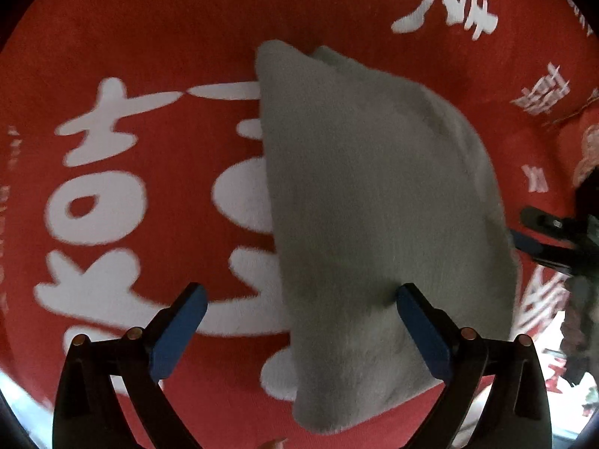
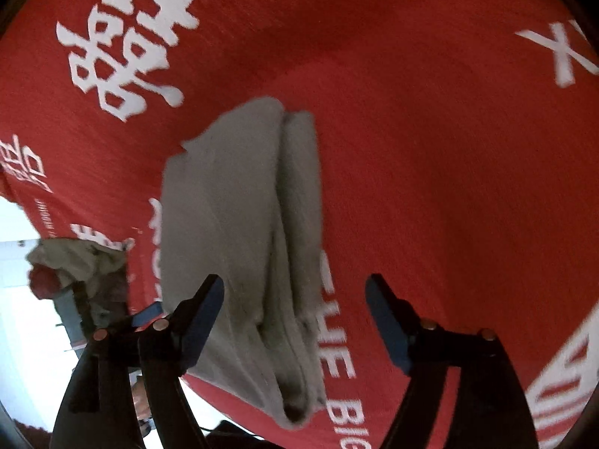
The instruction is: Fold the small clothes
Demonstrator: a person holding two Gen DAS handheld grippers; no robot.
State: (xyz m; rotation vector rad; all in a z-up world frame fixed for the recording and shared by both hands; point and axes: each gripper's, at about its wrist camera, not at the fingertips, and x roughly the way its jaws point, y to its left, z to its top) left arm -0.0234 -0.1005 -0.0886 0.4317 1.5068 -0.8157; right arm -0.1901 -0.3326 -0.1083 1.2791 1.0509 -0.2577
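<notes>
A red cloth (image 1: 157, 37) printed with white characters covered the work surface. A folded grey garment (image 1: 374, 205) lay flat on it, its layered edges stacked along one side. The left gripper (image 1: 299, 333) hovered over the garment's near end, fingers spread wide, holding nothing. The right gripper (image 2: 295, 325) straddled the garment likewise, fingers apart and empty.

both grippers point downward with jaws spread wide, holding nothing. the left gripper (image 1: 299, 321) shows two blue-padded fingers (image 1: 176, 333) set far apart. the right gripper (image 2: 295, 318) is equally wide, its black arms angling outward.
</notes>
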